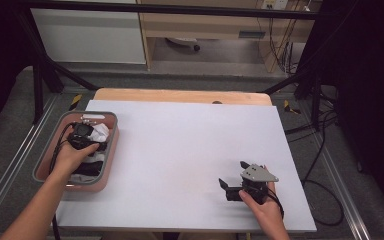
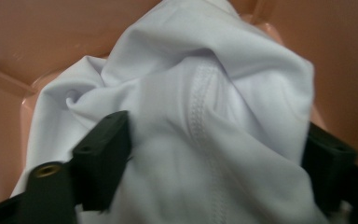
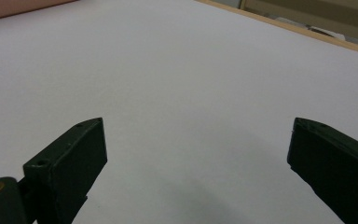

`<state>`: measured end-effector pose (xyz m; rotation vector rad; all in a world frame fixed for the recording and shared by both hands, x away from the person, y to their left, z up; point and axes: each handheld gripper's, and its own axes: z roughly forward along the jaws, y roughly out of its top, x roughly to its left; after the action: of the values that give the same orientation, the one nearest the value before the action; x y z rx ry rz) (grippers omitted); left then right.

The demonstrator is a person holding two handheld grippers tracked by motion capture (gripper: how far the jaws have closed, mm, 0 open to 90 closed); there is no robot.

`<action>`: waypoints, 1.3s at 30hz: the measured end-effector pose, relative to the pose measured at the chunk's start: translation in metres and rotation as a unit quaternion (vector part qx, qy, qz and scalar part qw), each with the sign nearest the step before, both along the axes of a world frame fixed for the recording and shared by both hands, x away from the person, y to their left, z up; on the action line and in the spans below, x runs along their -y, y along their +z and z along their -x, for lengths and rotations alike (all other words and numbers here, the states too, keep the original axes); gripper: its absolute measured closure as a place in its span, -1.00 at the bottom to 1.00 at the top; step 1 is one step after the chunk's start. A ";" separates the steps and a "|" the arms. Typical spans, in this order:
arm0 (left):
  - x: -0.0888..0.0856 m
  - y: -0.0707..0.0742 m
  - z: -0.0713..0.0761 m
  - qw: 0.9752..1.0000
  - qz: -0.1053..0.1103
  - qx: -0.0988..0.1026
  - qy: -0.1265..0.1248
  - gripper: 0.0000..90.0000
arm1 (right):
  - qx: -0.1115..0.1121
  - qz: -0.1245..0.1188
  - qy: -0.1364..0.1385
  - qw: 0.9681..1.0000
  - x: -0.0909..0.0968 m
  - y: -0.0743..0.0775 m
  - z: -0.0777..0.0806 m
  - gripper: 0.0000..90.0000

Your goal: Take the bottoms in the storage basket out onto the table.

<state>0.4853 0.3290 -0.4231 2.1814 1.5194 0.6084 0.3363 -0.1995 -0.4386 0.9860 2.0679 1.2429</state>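
At the left, you are reaching your left gripper (image 1: 83,136) down into a pink basket (image 1: 111,150) at the table's (image 1: 190,150) left edge. Its jaws are straddling a bunched white cloth (image 2: 205,116), both pads touching the folds, likely closing to lift it. Dark items are lying beside the cloth, crowding the basket and possibly snagging. At the right, your right gripper (image 1: 232,182) is resting low over the bare white table, jaws wide apart and holding nothing, seemingly waiting.
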 end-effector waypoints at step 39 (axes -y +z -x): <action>-0.016 0.081 0.063 0.979 0.117 0.163 -0.033 0.76 | -0.003 0.007 -0.024 1.000 0.002 -0.004 -0.002 -0.88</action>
<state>0.4220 0.3448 -0.3424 1.8428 1.2705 0.6891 0.3378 -0.2013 -0.4430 1.0291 2.0428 1.2010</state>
